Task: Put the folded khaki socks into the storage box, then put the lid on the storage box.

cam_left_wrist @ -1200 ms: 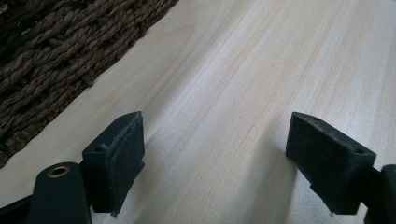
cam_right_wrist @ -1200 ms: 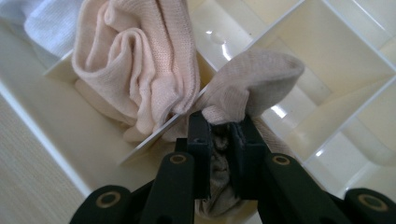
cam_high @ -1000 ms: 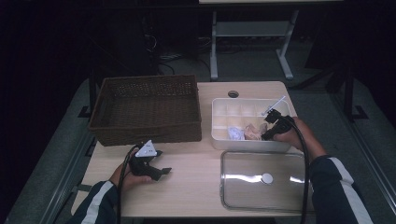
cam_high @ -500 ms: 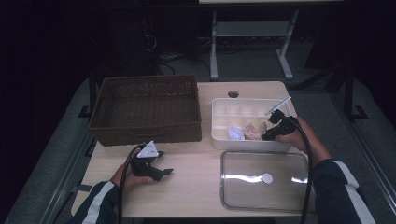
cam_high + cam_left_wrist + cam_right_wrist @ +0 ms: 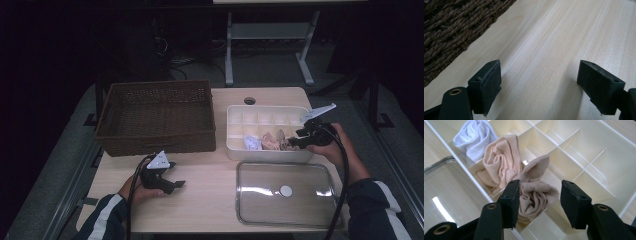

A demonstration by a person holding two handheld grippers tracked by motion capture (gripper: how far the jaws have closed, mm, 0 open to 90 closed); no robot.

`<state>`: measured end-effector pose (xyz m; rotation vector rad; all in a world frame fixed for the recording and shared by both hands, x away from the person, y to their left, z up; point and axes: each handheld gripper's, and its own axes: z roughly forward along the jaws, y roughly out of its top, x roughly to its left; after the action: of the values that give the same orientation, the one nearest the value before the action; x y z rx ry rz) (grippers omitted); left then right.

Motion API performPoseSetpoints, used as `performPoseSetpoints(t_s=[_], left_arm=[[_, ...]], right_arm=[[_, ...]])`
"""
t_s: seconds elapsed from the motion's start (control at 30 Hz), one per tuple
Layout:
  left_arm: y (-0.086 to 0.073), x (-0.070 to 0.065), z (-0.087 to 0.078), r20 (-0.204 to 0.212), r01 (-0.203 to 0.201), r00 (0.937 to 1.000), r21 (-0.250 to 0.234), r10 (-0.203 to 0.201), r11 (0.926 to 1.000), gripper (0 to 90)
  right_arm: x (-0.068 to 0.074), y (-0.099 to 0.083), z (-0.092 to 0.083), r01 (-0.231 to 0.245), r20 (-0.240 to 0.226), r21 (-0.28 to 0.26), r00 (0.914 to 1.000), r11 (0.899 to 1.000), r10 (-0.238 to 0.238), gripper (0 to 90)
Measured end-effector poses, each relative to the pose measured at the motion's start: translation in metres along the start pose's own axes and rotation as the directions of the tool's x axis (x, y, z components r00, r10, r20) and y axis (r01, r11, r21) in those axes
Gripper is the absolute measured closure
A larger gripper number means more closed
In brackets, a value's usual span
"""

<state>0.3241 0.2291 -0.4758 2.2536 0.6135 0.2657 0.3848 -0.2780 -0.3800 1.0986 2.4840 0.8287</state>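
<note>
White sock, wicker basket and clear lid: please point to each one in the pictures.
white sock [image 5: 472, 138], right gripper view, middle of its folds.
wicker basket [image 5: 150, 136], high view, front wall.
clear lid [image 5: 300, 205], high view, flat pane near the knob.

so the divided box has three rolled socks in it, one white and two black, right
Not quite: the box holds three socks, but beside the white sock lie a pink sock and a beige sock, not black ones. The right gripper view shows it.
</note>
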Motion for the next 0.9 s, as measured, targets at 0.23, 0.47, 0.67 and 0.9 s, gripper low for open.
performPoseSetpoints(t_s=[0.23, 0.47, 0.67, 0.9], left_arm=[[0.000, 0.000, 0.000, -0.003, -0.003, 1.0000, 0.002, 0.003, 1.0000, 18.9], [0.000, -0.001, 0.000, -0.004, 0.008, 1.0000, 0.000, -0.008, 1.0000, 18.9], [0.006, -0.005, 0.002, -0.034, 0.034, 0.9989, 0.034, -0.033, 0.9988, 18.3], [0.038, -0.033, 0.015, 0.045, 0.086, 0.9955, -0.049, -0.084, 0.9951, 19.9]], right_arm=[[0.011, -0.008, -0.016, 0.050, 0.012, -0.064, 0.9987, 0.997, -0.049, 43.9], [0.031, -0.035, -0.040, 0.102, -0.019, -0.154, 0.9942, 0.983, -0.106, 34.7], [0.037, -0.064, -0.040, 0.134, 0.000, -0.135, 0.9908, 0.982, -0.135, 29.5], [0.032, -0.115, -0.029, 0.054, 0.005, -0.084, 0.9985, 0.995, -0.054, 24.3]])
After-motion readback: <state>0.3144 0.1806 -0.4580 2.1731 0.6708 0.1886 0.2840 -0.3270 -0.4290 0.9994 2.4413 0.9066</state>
